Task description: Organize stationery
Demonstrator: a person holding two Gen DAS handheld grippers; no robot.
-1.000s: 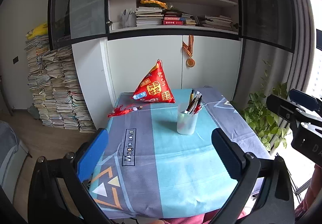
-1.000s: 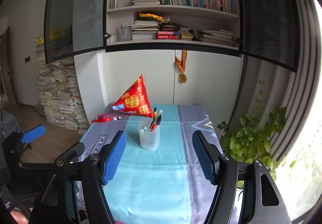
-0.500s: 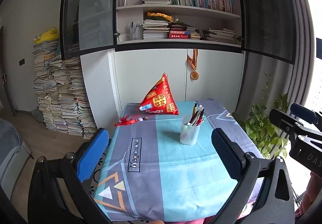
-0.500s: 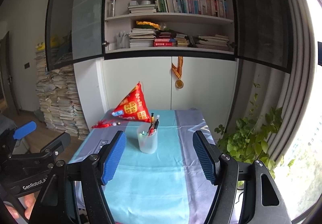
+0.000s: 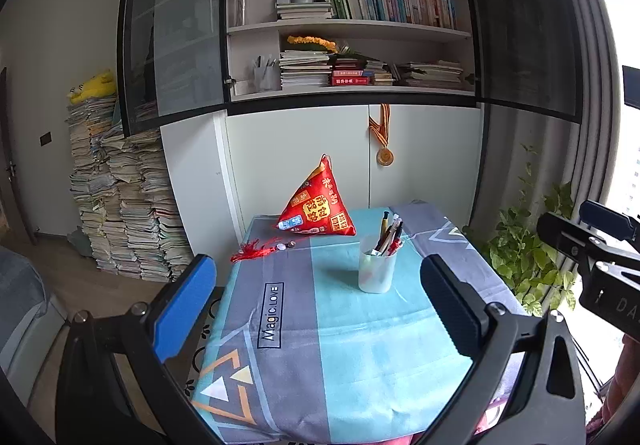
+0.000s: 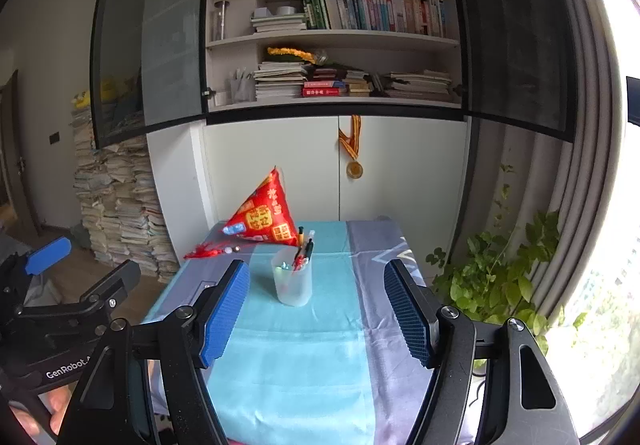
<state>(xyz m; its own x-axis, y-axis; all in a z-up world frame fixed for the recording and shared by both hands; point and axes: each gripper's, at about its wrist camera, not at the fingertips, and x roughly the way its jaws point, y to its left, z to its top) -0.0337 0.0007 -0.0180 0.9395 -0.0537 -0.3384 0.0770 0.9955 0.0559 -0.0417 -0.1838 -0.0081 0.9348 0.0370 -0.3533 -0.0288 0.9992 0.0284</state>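
A translucent white cup [image 5: 376, 269] [image 6: 292, 281] holding several pens [image 5: 389, 235] [image 6: 303, 249] stands near the middle of a table under a blue and grey cloth [image 5: 344, 329] [image 6: 296, 357]. My left gripper [image 5: 316, 297] hangs open over the near end of the table, well short of the cup, nothing between its fingers. My right gripper [image 6: 318, 307] is open too, held back from the cup, which shows between its blue pads [image 6: 224, 309]. The other gripper shows at each view's edge.
A red pyramid-shaped cushion [image 5: 318, 205] [image 6: 264, 215] with a red tassel [image 5: 256, 247] sits at the table's far end. Behind stand a white cabinet with bookshelves [image 5: 344, 25] and a hanging medal [image 5: 385, 156]. Paper stacks [image 5: 120, 201] rise at left, a leafy plant [image 6: 496, 277] at right.
The left wrist view has tilted upward and drawn back a little, so the table sits lower and more shelves show. Both grippers stay open; the right has barely moved.
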